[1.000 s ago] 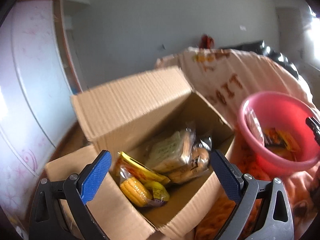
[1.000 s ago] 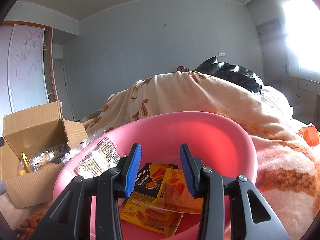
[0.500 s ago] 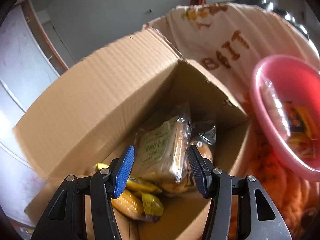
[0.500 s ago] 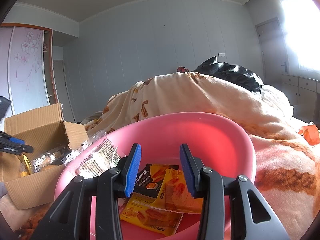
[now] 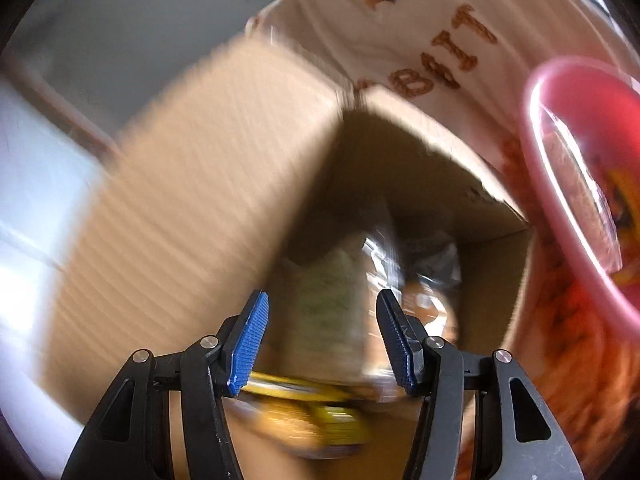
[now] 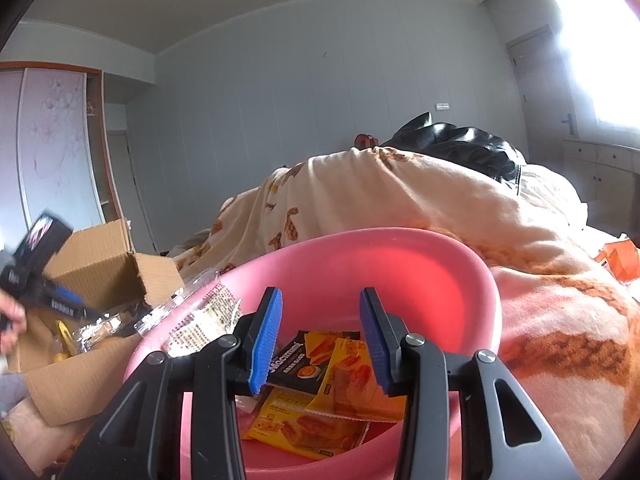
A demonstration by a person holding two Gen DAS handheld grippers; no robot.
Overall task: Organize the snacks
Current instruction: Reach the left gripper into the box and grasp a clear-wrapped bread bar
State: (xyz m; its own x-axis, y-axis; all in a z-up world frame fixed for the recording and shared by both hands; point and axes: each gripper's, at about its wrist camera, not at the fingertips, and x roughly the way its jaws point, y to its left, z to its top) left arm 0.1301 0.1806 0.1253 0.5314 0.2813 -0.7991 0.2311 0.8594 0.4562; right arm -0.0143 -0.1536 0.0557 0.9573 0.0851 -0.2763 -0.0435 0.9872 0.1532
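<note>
An open cardboard box (image 5: 192,200) holds a pale green bread packet (image 5: 328,304), a yellow corn packet (image 5: 312,412) and other wrapped snacks, all blurred. My left gripper (image 5: 322,300) points down into the box, its jaws half apart. The bread packet shows between its fingers, and the pads do not press on it. Beside the box sits a pink bowl (image 6: 400,236) holding a dark packet (image 6: 296,360) and yellow packets (image 6: 352,376). My right gripper (image 6: 320,296) hovers over the bowl; its jaws are opening and nothing is between them.
Box and bowl rest on a cream blanket (image 6: 400,192) with orange animal prints. A clear printed packet (image 6: 208,316) leans over the bowl's left rim. A black jacket (image 6: 460,144) lies behind, an orange packet (image 6: 620,256) at far right. A hand (image 6: 12,316) shows at the box.
The left gripper's jaws narrowed from wide to half apart, and it dipped down into the box toward the bread packet while rolling. The right gripper stayed over the bowl.
</note>
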